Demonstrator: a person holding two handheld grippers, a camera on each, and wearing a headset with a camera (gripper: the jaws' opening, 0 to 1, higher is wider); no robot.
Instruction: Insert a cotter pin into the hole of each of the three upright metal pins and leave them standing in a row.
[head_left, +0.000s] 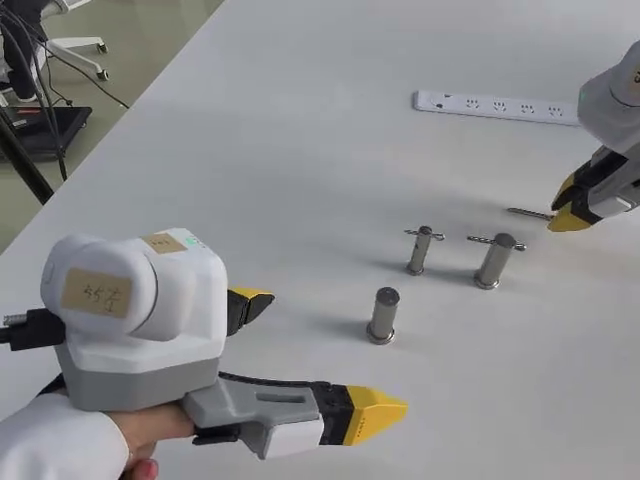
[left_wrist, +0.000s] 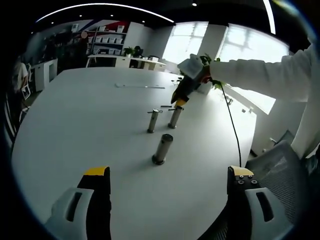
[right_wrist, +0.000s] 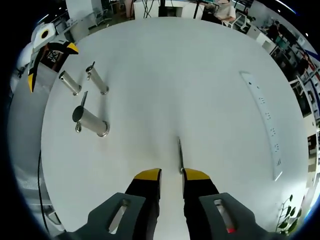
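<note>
Three metal pins stand upright on the white table (head_left: 300, 150). The near one (head_left: 383, 315) (left_wrist: 162, 149) (right_wrist: 70, 82) has nothing through its top. The middle pin (head_left: 422, 250) (left_wrist: 153, 120) (right_wrist: 96, 79) and the right pin (head_left: 495, 260) (left_wrist: 175, 117) (right_wrist: 90, 121) each carry a cotter pin across the head. My right gripper (head_left: 568, 217) (right_wrist: 171, 172) (left_wrist: 178, 101) hovers to the right of the right pin, shut on a loose cotter pin (head_left: 528, 213) (right_wrist: 180, 154) that points out past its tips. My left gripper (head_left: 320, 355) (left_wrist: 168, 172) (right_wrist: 47, 57) is open and empty, in front of the near pin.
A white power strip (head_left: 495, 105) (right_wrist: 265, 125) (left_wrist: 140, 86) lies at the back of the table. The table's left edge runs diagonally, with a chair base (head_left: 75, 50) and cables on the floor beyond it.
</note>
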